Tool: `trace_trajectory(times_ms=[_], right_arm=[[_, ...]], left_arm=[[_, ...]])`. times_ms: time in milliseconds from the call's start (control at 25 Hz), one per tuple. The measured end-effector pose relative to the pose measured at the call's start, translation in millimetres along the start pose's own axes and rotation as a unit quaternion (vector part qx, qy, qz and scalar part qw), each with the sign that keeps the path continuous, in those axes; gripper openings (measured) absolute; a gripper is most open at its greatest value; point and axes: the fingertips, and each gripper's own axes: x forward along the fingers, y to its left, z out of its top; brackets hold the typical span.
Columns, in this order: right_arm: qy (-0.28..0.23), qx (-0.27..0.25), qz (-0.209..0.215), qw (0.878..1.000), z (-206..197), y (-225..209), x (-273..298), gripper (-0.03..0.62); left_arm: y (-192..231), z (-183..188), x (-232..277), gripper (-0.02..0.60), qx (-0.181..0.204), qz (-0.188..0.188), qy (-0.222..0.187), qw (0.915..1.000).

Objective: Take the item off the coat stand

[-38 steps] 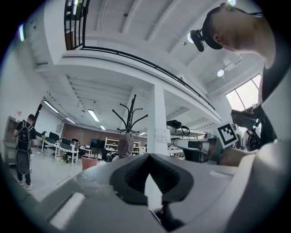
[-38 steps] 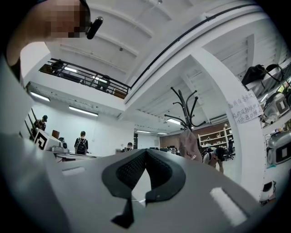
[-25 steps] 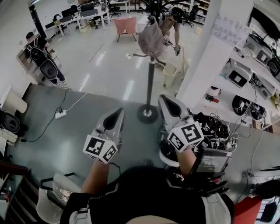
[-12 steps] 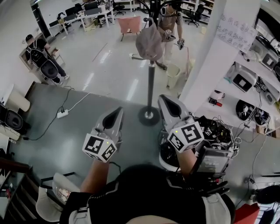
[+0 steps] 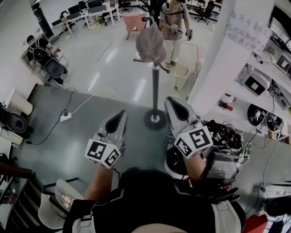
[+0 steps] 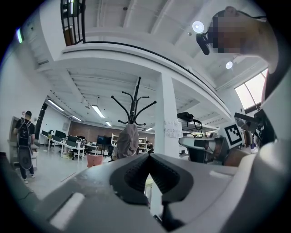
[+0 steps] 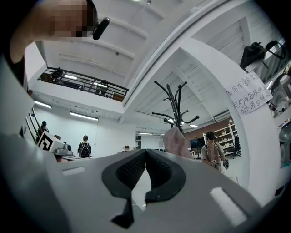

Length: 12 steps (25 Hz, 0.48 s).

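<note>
**Around the open floor**

A white pillar [image 5: 218, 59] rises at the right with a paper notice [image 5: 248, 32] on it and a cream bin [image 5: 181, 75] near its foot. 1 pink chair [image 5: 134, 22] and desks with monitors [image 5: 91, 11] line the floor's far edge. A power strip [image 5: 64, 117] lies toward the left edge.

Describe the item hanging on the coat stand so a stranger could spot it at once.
Find the wide white pillar on the right of the head view; just left of it stands a black coat stand with a round base. Near its top hangs a limp greyish-pink cloth item, soft and pale against the thin black metal, and the only thing hanging there.
</note>
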Motion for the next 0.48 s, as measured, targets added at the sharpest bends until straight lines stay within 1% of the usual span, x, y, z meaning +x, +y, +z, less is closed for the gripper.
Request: trace_trajectory(times_ms=[280, 400, 480], right_arm=[[0.001, -0.004, -0.013, 1.000, -1.9, -9.4, 18.5, 0.009], [-0.004, -0.005, -0.019, 1.000, -2.5, -5.1, 32.2, 0.009], [-0.004, -0.007, -0.021, 1.000, -3.7, -1.0, 41.1, 0.009]], left_arm=[[16.3, -1.4, 12.1, 0.015, -0.008, -0.010, -0.004, 0.9999], [34.6, 1.0, 14.3, 0.015, -0.015, -0.006, -0.009, 0.9998], [46.9, 2.7, 15.7, 0.015, -0.012, -0.006, -0.010, 0.9999]])
